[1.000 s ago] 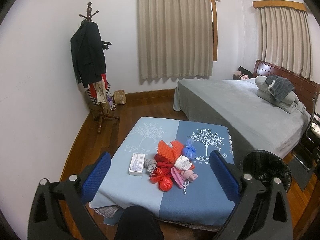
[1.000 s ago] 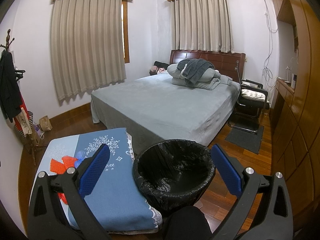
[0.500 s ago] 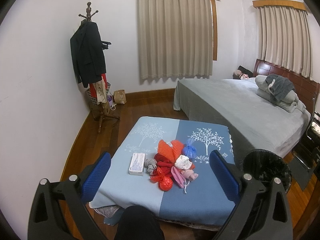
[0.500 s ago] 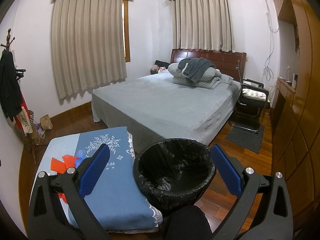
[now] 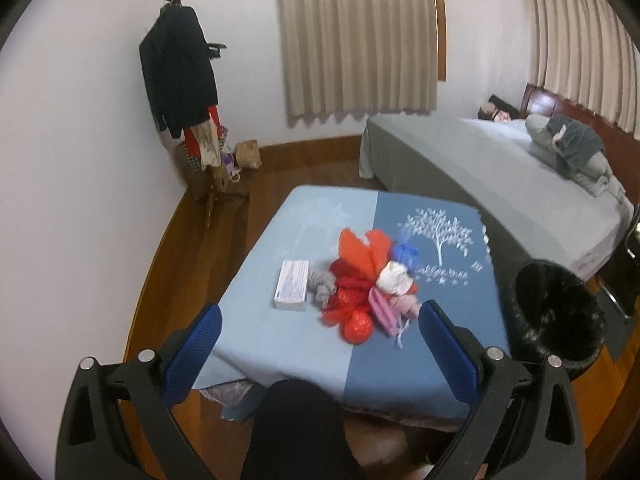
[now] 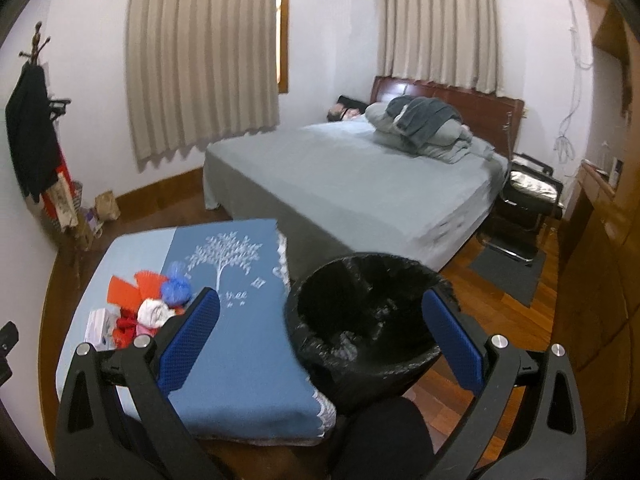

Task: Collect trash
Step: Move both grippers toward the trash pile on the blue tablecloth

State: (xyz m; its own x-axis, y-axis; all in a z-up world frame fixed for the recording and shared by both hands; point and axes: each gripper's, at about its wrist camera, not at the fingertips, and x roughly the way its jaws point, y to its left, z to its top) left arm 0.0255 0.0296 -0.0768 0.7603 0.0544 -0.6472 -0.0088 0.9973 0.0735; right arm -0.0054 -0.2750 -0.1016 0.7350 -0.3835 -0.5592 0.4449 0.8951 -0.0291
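A pile of trash (image 5: 366, 280) lies on a low table with a blue cloth (image 5: 280, 344): orange and red netting, a blue net ball, white and pink wads, a grey wad, and a white box (image 5: 292, 285) beside it. The pile also shows in the right wrist view (image 6: 148, 300). A black-lined trash bin (image 6: 360, 320) stands on the floor right of the table; it also shows in the left wrist view (image 5: 560, 312). My left gripper (image 5: 320, 340) is open and empty, above the table's near edge. My right gripper (image 6: 320, 340) is open and empty, above the bin.
A large bed (image 6: 360, 192) with grey bedding stands behind the table and bin. A coat rack (image 5: 180, 92) with clothes stands at the left wall, bags at its foot. A black chair (image 6: 528, 196) and wooden cabinets (image 6: 600, 240) are at the right.
Both grippers have moved forward and tilted down, so the table, trash pile and bin appear closer. Both stay open and empty.
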